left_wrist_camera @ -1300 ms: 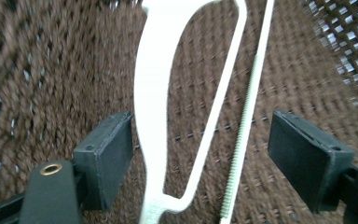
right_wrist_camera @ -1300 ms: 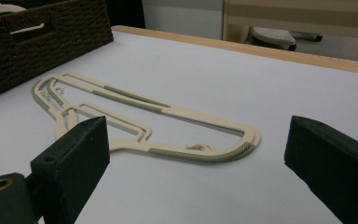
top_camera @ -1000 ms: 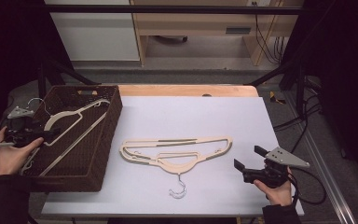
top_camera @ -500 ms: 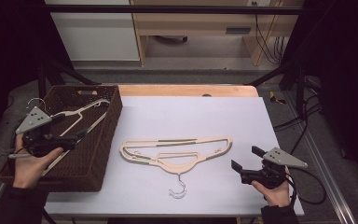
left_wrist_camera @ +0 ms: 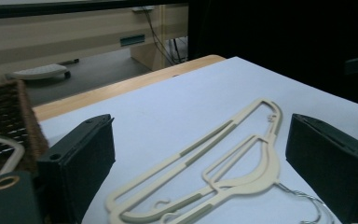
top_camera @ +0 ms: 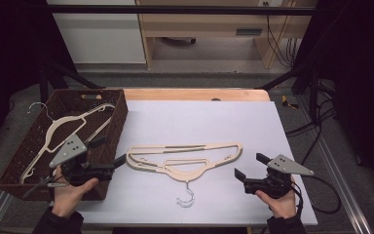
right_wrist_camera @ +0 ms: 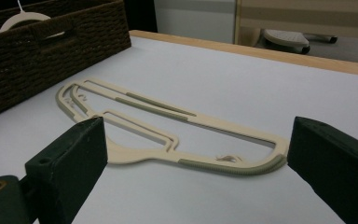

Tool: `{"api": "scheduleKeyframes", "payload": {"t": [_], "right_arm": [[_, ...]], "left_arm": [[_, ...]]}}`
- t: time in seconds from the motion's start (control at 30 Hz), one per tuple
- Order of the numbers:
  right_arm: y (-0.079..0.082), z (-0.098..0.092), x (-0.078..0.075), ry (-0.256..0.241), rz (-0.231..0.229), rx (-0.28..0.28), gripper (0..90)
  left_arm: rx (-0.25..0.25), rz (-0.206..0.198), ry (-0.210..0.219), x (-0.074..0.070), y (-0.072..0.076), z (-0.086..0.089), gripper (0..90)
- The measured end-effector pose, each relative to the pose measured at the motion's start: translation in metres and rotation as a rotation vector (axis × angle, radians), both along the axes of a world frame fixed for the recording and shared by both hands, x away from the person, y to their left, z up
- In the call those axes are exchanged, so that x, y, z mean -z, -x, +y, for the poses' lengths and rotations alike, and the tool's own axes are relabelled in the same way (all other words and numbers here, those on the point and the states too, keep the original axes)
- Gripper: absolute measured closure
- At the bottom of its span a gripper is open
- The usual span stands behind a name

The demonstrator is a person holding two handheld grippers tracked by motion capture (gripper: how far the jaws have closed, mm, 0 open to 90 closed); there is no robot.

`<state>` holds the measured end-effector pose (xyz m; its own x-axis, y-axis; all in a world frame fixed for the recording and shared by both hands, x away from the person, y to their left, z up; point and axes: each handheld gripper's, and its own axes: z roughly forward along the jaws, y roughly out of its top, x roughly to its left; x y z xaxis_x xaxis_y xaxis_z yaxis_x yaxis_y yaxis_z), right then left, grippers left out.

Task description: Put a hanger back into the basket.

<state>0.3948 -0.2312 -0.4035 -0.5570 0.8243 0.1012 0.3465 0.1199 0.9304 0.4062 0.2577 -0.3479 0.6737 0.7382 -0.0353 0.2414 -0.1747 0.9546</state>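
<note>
Hangers [top_camera: 185,158] lie flat on the white table top, flanked by two empty, wide-open grippers.

Cream plastic with a metal hook [top_camera: 186,196] pointing toward the person, the hangers look like two stacked together, lying just beside the brown wicker basket [top_camera: 119,124], in which another hanger [top_camera: 61,131] rests slanted against the weave. The left gripper [top_camera: 111,152] hovers over the basket's near right corner, jaws spread wide and holding nothing, aimed at the hangers' left end [left_wrist_camera: 121,210]; that approach suits pinching the thin end from the side. The right gripper [top_camera: 251,166], equally wide and empty, sits low on the table [top_camera: 272,126] near the hangers' right end [right_wrist_camera: 265,158], probably poised to steady or lift that end so the flat plastic can be raised and moved basketward.
</note>
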Motion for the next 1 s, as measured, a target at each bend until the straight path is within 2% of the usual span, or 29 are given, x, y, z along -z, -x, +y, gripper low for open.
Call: {"api": "scheduleKeyframes", "payload": {"t": [0.13,0.27,0.3,0.37,0.4,0.43,0.47,0.57,0.8,1.0], "right_arm": [[0.0,0.011,0.0,0.003,0.009,-0.014,5.6],[0.001,0.024,0.0,-0.009,0.016,-0.024,5.6],[0.001,0.024,0.0,-0.009,0.016,-0.024,5.6],[0.0,0.031,0.001,0.002,0.022,-0.039,5.4],[0.0,0.033,0.002,0.001,0.024,-0.045,5.5],[0.0,0.033,0.002,0.001,0.024,-0.045,5.5],[0.0,0.036,0.002,-0.005,0.032,-0.047,5.6],[-0.001,0.045,0.006,0.013,0.049,-0.058,5.9],[-0.002,0.073,0.018,0.06,0.093,-0.092,8.8],[-0.001,0.093,0.025,0.08,0.136,-0.116,12.2]], "left_arm": [[0.024,0.015,-0.008,0.015,0.005,-0.014,8.7],[0.067,0.042,0.01,0.033,0.01,-0.026,8.3],[0.067,0.042,0.01,0.033,0.01,-0.026,8.3],[0.079,0.045,-0.016,0.041,0.011,-0.032,7.5],[0.091,0.063,-0.015,0.05,0.011,-0.035,7.4],[0.091,0.063,-0.015,0.05,0.011,-0.035,7.2],[0.102,0.081,-0.013,0.056,0.011,-0.037,7.2],[0.111,0.107,-0.038,0.068,0.009,-0.043,6.6],[0.129,0.129,-0.065,0.08,0.008,-0.047,6.3],[0.128,0.126,-0.083,0.084,0.007,-0.048,6.3]]}}
